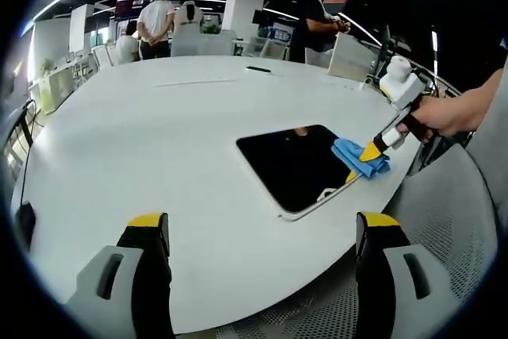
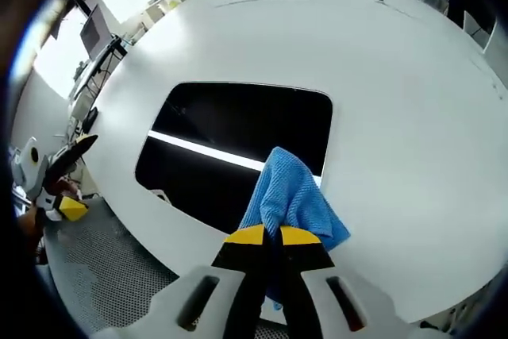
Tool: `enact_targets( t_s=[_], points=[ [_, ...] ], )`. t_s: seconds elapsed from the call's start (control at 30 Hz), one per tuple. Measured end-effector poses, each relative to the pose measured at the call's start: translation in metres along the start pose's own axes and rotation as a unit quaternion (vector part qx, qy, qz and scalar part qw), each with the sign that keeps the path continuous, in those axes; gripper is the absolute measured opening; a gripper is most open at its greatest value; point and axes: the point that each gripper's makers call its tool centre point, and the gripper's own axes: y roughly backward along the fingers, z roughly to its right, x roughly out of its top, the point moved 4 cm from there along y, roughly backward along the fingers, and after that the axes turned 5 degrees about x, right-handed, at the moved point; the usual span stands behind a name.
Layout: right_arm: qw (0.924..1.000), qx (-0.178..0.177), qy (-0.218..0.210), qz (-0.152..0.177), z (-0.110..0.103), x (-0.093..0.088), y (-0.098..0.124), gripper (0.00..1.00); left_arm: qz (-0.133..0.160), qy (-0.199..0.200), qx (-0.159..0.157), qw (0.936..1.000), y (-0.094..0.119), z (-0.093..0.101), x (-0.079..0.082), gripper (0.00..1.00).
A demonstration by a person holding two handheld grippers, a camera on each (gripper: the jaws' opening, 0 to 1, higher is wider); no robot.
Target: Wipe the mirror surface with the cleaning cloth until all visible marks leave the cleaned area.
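Blue cleaning cloth (image 2: 290, 196) pinched in right hand-held gripper (image 2: 272, 235) over mirror (image 2: 238, 129); left hand-held gripper (image 1: 262, 228) wide apart, empty.

Cloth (image 2: 290, 200) lower end behind jaws

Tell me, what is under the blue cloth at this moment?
The blue cloth, pinched by the right gripper, lies over the near edge of the mirror and onto the white table. The glass it covers is hidden, so marks there cannot be judged.
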Motion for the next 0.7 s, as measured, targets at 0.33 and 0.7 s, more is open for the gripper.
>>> enact_targets(
  t_s=[0.33, 0.7],
  points=[
    [0.9999, 0.003, 0.010, 0.001, -0.009, 0.005, -0.004, 0.00, -0.001, 0.000, 0.004, 1.0000, -0.002, -0.004, -0.002, 0.97],
    [0.9997, 0.014, 0.022, -0.002, -0.026, 0.011, -0.010, 0.00, 0.000, 0.000, 0.004, 1.0000, -0.004, -0.006, -0.004, 0.98]
  ],
)
